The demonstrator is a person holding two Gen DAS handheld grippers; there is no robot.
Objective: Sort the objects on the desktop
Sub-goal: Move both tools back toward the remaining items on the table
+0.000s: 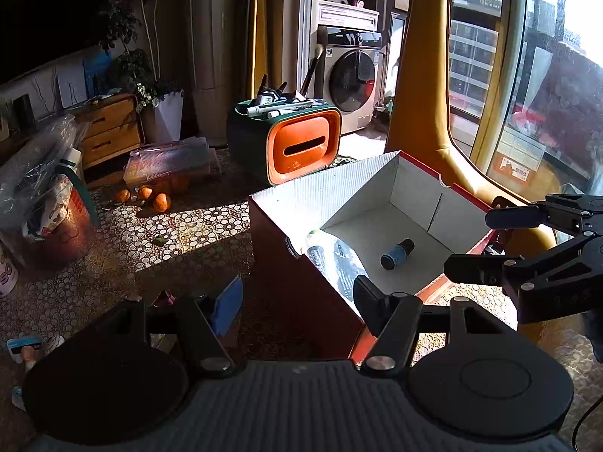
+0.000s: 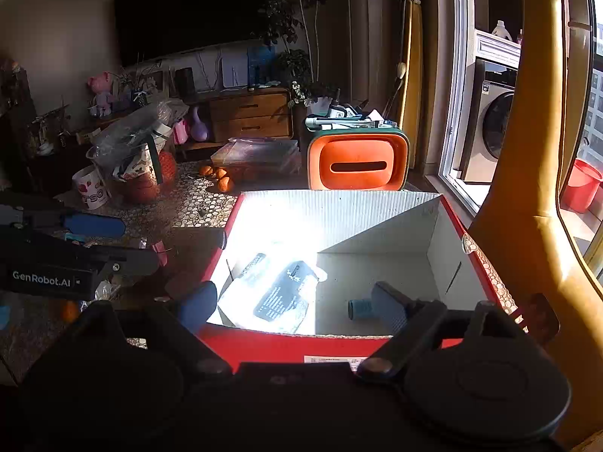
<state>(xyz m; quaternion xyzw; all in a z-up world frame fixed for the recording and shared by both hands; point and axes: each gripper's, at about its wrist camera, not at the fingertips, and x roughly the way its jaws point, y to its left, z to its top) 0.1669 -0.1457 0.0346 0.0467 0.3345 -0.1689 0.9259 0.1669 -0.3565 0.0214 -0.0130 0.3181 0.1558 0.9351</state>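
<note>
Sorting into red box [image 2: 339, 346]: both grippers empty, jaws apart.
Small bottle [image 1: 396, 254] lies on its side inside, nearest right gripper [image 2: 297, 301].

Home living room: television [image 2: 192, 11], wooden drawers [image 2: 250, 116], washing machine [image 1: 352, 79].

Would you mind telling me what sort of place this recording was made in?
Most likely a lived-in home living room: a large dark wall-mounted television above a wooden drawer cabinet, and a front-loading washing machine on the adjoining balcony.
</note>
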